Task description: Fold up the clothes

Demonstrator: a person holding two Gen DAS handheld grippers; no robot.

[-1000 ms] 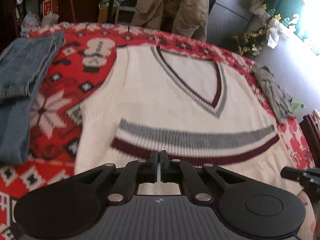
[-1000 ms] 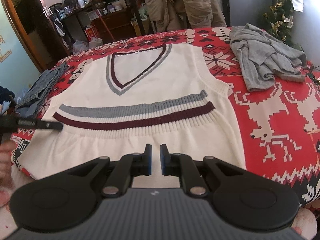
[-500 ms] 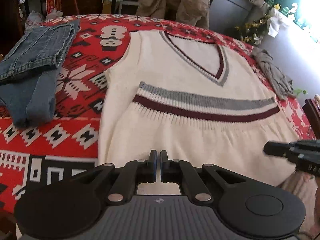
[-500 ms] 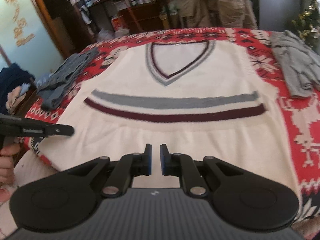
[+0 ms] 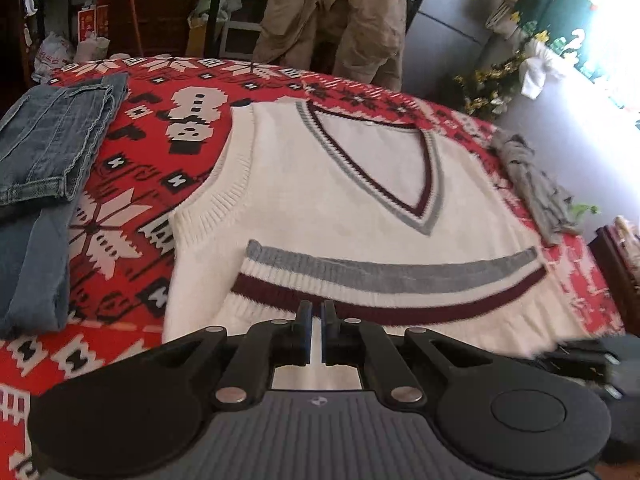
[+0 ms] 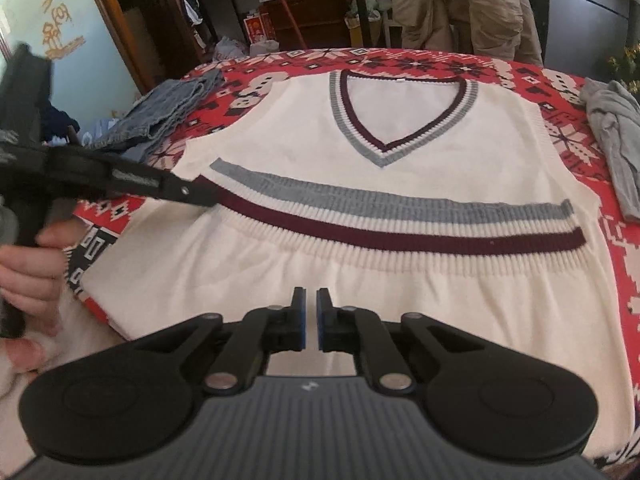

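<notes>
Hand (image 6: 28, 276) on left tongs (image 6: 200, 194): right view only.

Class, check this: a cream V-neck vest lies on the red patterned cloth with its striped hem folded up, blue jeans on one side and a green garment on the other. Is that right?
One detail is wrong: the garment opposite the jeans is grey, not green, as the right wrist view shows. The vest does lie on the red cloth with its striped hem folded up.

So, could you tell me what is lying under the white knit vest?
The white knit vest lies on a red patterned cloth, visible all round it. What that cloth covers is hidden.
</notes>
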